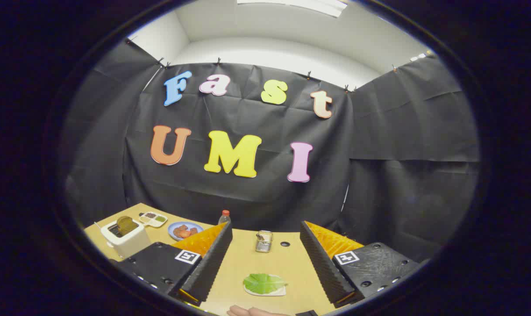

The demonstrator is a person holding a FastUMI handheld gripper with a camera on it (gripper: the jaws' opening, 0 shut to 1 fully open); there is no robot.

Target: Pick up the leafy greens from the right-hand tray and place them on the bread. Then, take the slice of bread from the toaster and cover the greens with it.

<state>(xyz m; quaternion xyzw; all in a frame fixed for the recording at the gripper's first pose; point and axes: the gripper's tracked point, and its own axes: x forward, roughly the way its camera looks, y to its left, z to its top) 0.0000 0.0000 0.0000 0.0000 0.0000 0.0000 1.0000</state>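
While gripper is hovering wide open, empty, toaster is sitting at 10 o'clock, bread slice probably inside

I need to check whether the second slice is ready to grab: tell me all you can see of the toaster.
The boxy white toaster stands upright on the tan wooden table, left of the open gripper and beyond its left finger. A browned bread slice sticks up from its dark top slot. A small white compartment tray lies just behind it.

The left finger hides part of the blue plate and the bottle. The food in the small tray is too small to tell.
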